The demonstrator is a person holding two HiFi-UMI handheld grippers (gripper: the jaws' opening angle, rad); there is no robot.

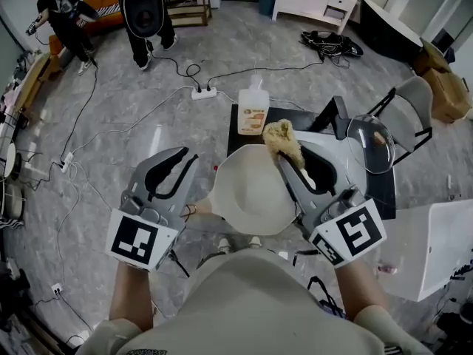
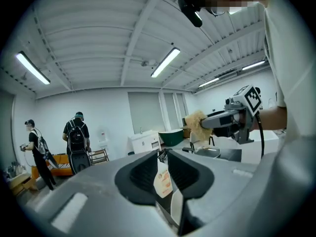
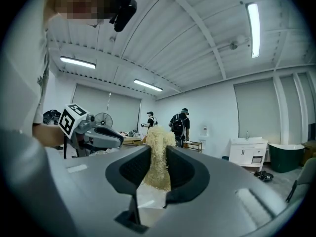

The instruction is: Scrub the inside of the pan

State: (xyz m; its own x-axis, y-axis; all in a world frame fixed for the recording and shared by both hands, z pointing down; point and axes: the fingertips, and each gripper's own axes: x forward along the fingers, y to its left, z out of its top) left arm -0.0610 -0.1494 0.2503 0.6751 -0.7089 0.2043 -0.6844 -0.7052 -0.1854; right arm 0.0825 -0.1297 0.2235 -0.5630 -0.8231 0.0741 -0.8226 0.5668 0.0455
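Observation:
A cream-white pan [image 1: 247, 194] lies below and between my two grippers in the head view. My right gripper [image 1: 287, 154] is shut on a tan fibrous scrubber [image 1: 282, 139], which sticks out past the jaws above the pan's far rim. The right gripper view shows the scrubber [image 3: 157, 157] pinched between the pads. My left gripper [image 1: 188, 160] hovers left of the pan and holds nothing. Its jaws stand a narrow gap apart [image 2: 163, 154], and a soap bottle [image 2: 162, 181] shows through that gap. Both grippers point roughly level.
A soap bottle [image 1: 253, 112] stands at the far edge of the dark table [image 1: 380, 191]. A glass lid [image 1: 372, 143] lies at the right, with a grey chair [image 1: 410, 113] beyond it. Cables and a power strip [image 1: 203, 92] lie on the floor. Two people stand at the far left.

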